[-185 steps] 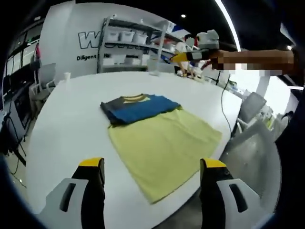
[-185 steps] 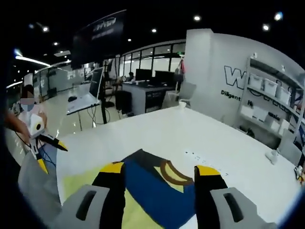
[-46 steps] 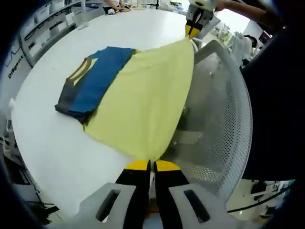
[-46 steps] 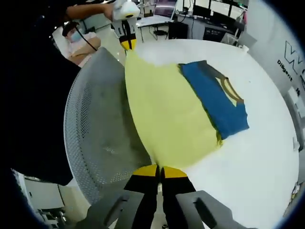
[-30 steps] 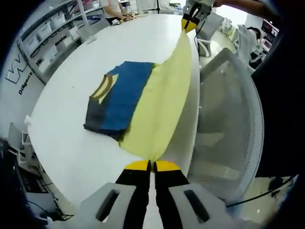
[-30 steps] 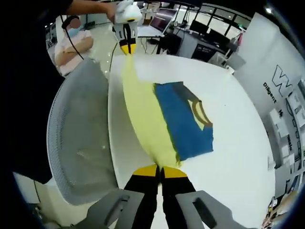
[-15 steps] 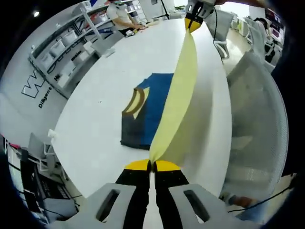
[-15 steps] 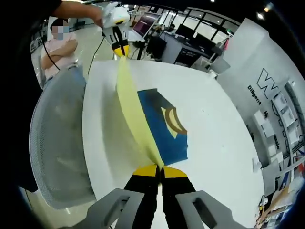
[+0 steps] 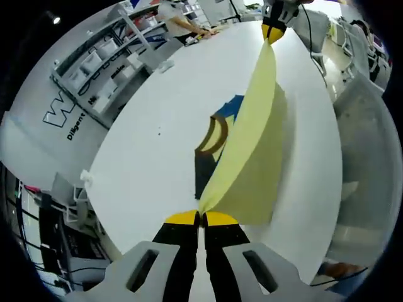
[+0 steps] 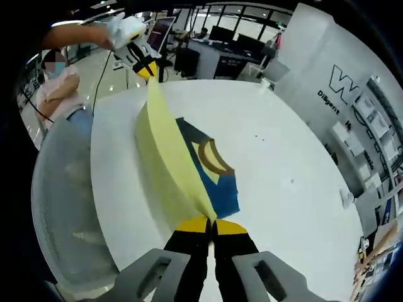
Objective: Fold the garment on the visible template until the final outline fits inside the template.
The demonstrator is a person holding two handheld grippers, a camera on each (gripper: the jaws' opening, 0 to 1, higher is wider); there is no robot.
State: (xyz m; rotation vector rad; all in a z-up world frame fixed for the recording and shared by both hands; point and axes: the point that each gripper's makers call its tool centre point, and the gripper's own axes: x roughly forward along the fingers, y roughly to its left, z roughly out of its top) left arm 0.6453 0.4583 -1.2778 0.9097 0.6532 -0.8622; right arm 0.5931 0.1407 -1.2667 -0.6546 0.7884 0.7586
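Pinching one corner of the yellow hem of the garment (image 9: 249,157) with the left gripper (image 9: 201,218), jaws clamped together on the cloth. Gripping the opposite hem corner with the right gripper (image 10: 210,224), likewise closed tight. Lifted taut above the white table (image 9: 157,126), arching over the folded blue part (image 10: 214,173). Mesh chair (image 10: 63,201) just beside the table edge.

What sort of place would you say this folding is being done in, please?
Probably an open-plan office or lab: desks with monitors in the background, storage shelves holding bins by a lettered wall, and a mesh office chair beside the white table.
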